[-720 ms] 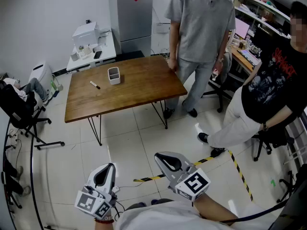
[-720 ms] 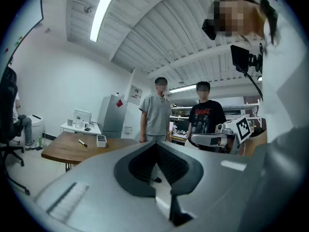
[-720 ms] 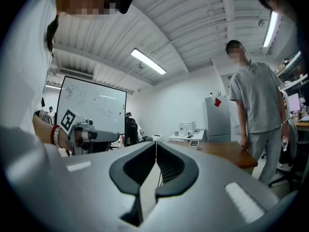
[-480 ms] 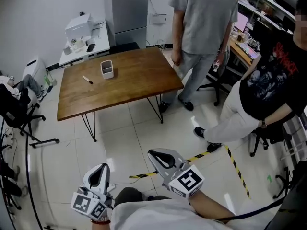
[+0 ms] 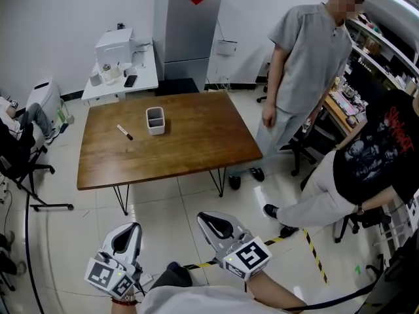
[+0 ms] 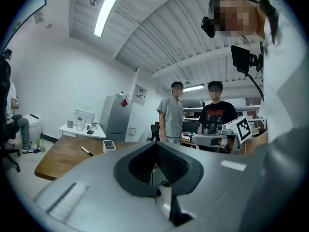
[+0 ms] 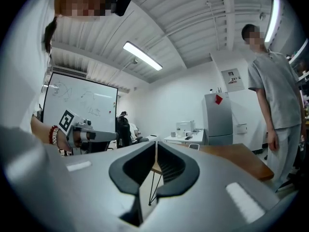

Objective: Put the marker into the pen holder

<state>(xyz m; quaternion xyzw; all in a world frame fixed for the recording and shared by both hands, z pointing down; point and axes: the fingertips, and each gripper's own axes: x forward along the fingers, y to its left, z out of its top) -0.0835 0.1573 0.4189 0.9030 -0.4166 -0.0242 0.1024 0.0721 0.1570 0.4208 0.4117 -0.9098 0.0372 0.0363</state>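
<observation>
A black marker (image 5: 124, 132) lies on the left part of the brown wooden table (image 5: 196, 142), a little left of the white pen holder (image 5: 155, 120), which stands upright. In the left gripper view the marker (image 6: 87, 151) and the pen holder (image 6: 109, 145) show far off on the table. My left gripper (image 5: 129, 231) is at the bottom of the head view, well short of the table, jaws shut and empty. My right gripper (image 5: 213, 219) is beside it at the bottom centre, also shut with nothing in it.
Two people stand right of the table: one in grey (image 5: 298, 77), one in a black T-shirt (image 5: 373, 162). A white side table (image 5: 121, 77) with small devices and a grey cabinet (image 5: 180, 31) stand behind. Office chairs (image 5: 19, 162) are at left. Yellow-black tape (image 5: 314, 254) marks the tiled floor.
The head view has shifted: the table now sits a bit lower and more central, and the person in grey has moved right. Both grippers have dropped slightly in the frame, still shut.
</observation>
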